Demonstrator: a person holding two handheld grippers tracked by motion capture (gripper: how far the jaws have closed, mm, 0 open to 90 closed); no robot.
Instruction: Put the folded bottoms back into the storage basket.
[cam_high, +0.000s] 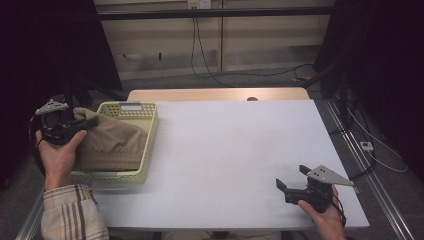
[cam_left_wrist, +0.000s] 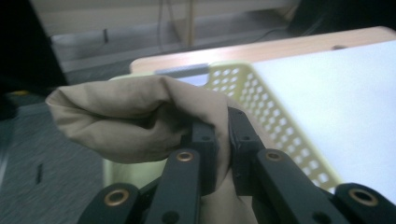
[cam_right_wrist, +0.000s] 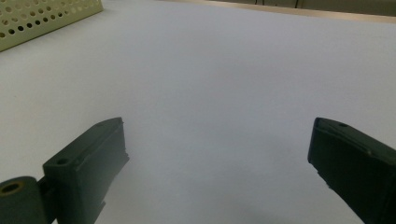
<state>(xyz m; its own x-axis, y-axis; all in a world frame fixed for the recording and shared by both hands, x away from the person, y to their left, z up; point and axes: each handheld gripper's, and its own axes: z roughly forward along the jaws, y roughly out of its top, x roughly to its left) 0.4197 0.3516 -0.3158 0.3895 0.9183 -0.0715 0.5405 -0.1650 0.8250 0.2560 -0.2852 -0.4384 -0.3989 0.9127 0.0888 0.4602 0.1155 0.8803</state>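
A tan cloth garment lies piled in a pale yellow perforated basket at the table's left side. My left gripper is over the basket's left rim, shut on a fold of the tan cloth; in the left gripper view the fabric is pinched between the two black pads and bulges up to the left. My right gripper rests low near the table's front right corner, its jaws wide open over the bare white tabletop with nothing between them.
The white table surface stretches between the basket and the right gripper. A wooden strip runs along the far edge. Cables hang on the wall behind and lie on the floor at right. A basket corner shows in the right gripper view.
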